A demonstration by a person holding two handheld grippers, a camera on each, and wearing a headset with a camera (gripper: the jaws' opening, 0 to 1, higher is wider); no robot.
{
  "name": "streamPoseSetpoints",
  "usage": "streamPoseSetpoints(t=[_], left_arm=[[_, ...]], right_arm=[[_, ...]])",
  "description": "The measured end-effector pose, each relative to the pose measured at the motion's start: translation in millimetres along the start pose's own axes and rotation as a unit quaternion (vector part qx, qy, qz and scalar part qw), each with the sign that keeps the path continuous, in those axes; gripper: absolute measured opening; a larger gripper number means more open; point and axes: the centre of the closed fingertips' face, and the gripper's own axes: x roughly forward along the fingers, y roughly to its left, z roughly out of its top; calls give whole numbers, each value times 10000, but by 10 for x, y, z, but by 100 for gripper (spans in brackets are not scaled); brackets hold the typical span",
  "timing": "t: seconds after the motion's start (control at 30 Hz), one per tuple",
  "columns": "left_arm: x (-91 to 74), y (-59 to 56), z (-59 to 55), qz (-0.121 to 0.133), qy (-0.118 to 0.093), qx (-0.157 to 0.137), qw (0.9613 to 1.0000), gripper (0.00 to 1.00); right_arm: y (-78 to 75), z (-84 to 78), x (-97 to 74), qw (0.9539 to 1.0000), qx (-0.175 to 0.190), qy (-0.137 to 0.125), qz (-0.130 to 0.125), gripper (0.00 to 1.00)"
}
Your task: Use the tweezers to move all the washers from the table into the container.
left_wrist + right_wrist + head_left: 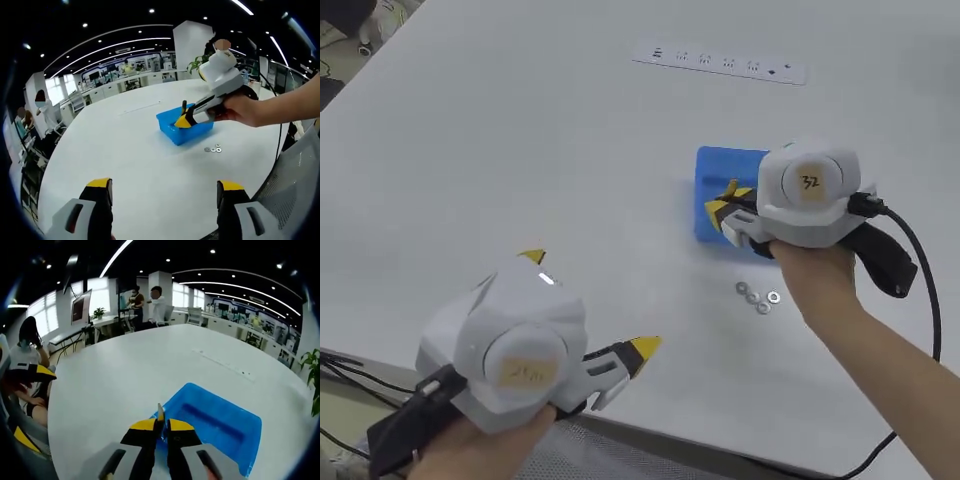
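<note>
Open table (520, 130) left of container (715, 175)

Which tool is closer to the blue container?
Right. The right tool, shut on tweezers, is over the blue container's edge; the left tool, open, is far off near the table edge.

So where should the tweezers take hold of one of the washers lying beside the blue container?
On the ring's edge, from above: the washers lie flat on the table in a tight cluster, so one tip probably goes through the hole, the other outside. Start with an outer one. The tweezers sit in the right claw.
</note>
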Motion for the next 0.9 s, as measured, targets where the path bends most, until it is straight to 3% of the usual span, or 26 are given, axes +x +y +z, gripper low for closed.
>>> streamPoseSetpoints(t=[0.2, 0.57, 0.73, 0.9], left_arm=[[2, 0, -6, 9, 14, 29, 10000, 88], [9, -6, -10, 1, 14, 53, 10000, 89], [13, -9, -15, -1, 25, 79, 10000, 89], [25, -10, -23, -4, 38, 103, 9999, 89]], right_arm=[[-35, 131, -123, 9997, 37, -213, -94, 4], [-139, 467, -591, 9952, 77, -864, -453, 4], [-92, 502, -705, 9934, 328, -1025, -390, 4], [-19, 425, -751, 9935, 463, -994, -319, 4]])
